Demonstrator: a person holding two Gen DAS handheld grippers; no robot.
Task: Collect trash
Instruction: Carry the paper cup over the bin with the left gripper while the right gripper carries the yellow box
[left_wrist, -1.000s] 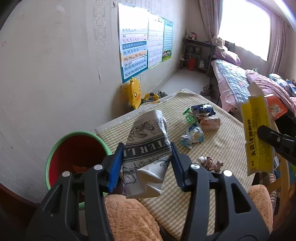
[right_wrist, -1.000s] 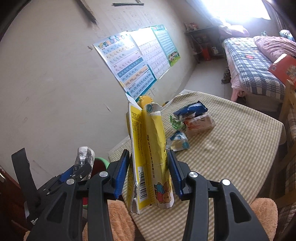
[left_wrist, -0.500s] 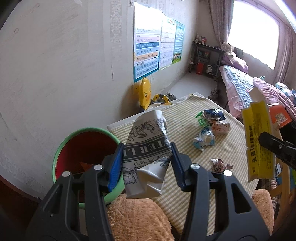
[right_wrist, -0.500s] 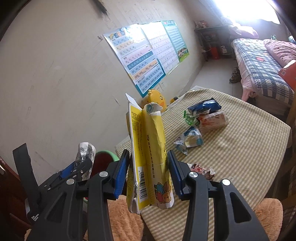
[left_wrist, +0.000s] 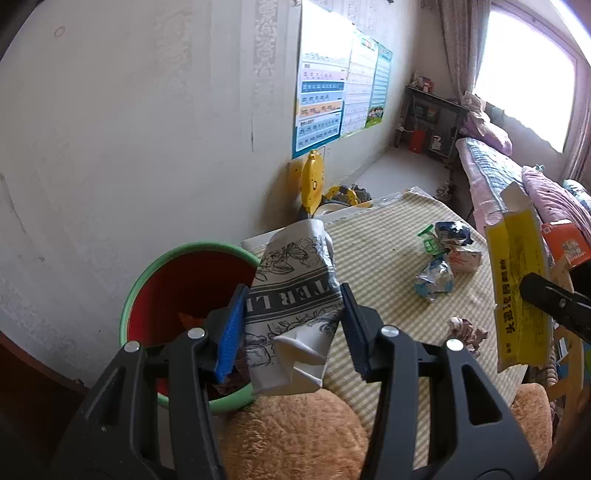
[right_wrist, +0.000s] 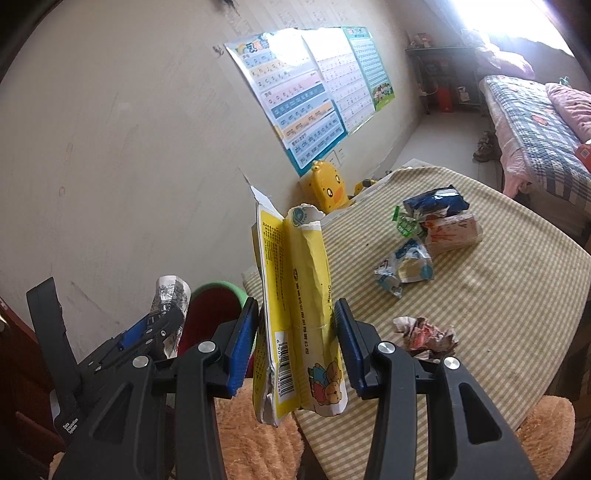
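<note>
Both tongs have carried nearer the bin (left_wrist: 192, 314): left tongs (left_wrist: 291, 325) pinch the crushed paper cup (left_wrist: 295, 295), right tongs (right_wrist: 295, 339) clamp the flattened yellow carton (right_wrist: 299, 314). Light, crushable; mid-body grips suit.

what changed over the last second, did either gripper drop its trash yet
No drop yet. Both grippers have carried their loads toward the red bin, which now shows more fully in the left wrist view. The left gripper stays clamped on the crushed paper cup, and the right gripper on the flattened yellow carton. The wrappers on the checked tablecloth lie as before.
</note>
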